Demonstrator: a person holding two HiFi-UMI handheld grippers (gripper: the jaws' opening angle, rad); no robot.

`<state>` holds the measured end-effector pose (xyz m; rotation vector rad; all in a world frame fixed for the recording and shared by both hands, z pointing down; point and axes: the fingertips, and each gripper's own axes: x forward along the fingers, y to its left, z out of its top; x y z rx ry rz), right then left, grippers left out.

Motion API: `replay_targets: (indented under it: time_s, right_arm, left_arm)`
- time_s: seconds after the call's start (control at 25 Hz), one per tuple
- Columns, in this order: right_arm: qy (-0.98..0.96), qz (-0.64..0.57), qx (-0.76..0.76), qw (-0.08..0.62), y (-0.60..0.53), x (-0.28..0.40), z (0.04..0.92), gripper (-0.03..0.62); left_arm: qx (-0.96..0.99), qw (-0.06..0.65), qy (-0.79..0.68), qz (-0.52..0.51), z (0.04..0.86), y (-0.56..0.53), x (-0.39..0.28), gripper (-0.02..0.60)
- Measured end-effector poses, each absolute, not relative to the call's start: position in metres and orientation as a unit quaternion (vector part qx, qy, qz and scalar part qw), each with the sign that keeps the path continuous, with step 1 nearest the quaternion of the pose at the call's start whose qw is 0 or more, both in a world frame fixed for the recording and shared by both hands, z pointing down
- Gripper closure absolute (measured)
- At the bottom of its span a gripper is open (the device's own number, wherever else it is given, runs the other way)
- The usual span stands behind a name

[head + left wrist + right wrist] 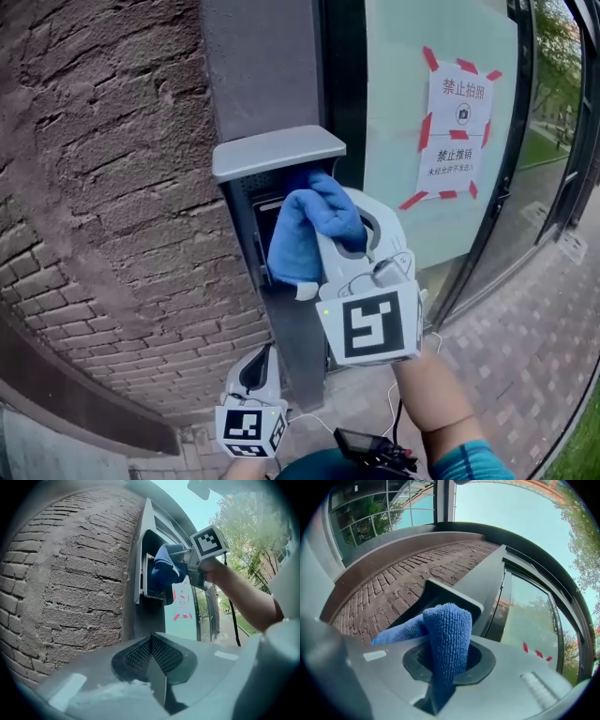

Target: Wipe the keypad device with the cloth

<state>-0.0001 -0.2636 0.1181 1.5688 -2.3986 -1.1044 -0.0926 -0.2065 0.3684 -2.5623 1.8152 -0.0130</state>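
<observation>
Your right tongs (443, 670) pinch the blue cloth (302, 234) onto the keypad device (277, 155) at twelve o'clock. Your left tongs (152, 660) hang pressed together at six. You seem mid-wipe; next, sweep across the keys.

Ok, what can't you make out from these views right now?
Keys on the keypad device: head view, covered by the cloth and shaded by its hood.
Same keys, left gripper view: cloth and right gripper stand in front.
Whether the cloth touches the keys: right gripper view, the cloth blocks the recess.
Small print on the notice: head view, too small.
</observation>
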Motion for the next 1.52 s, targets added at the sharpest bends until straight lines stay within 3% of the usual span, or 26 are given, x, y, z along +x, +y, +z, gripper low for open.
replay_targets:
  time_s: [0.68, 0.92, 1.04, 1.28, 1.52]
  right_arm:
    - [-0.825, -0.252, 0.494, 0.109, -0.273, -0.002, 0.263, 0.553]
    - [-0.889, -0.120, 0.441, 0.033, -0.246, 0.009, 0.293, 0.551]
    - [-0.893, -0.092, 0.440, 0.027, -0.230, 0.013, 0.312, 0.551]
    - [-0.890, -0.074, 0.439, 0.103, -0.198, 0.015, 0.401, 0.549]
    - [-0.883, -0.020, 0.456, 0.115, -0.164, 0.010, 0.443, 0.550]
  left_arm:
    - [-0.825, -0.024, 0.565, -0.027, 0.394, -0.208, -0.087, 0.587]
    - [-0.838, -0.060, 0.542, -0.016, 0.419, -0.180, -0.071, 0.588]
    - [-0.846, -0.066, 0.528, -0.029, 0.437, -0.164, -0.072, 0.588]
    - [-0.841, -0.086, 0.532, -0.046, 0.478, -0.141, -0.102, 0.588]
    - [-0.838, -0.113, 0.531, -0.050, 0.504, -0.128, -0.119, 0.588]
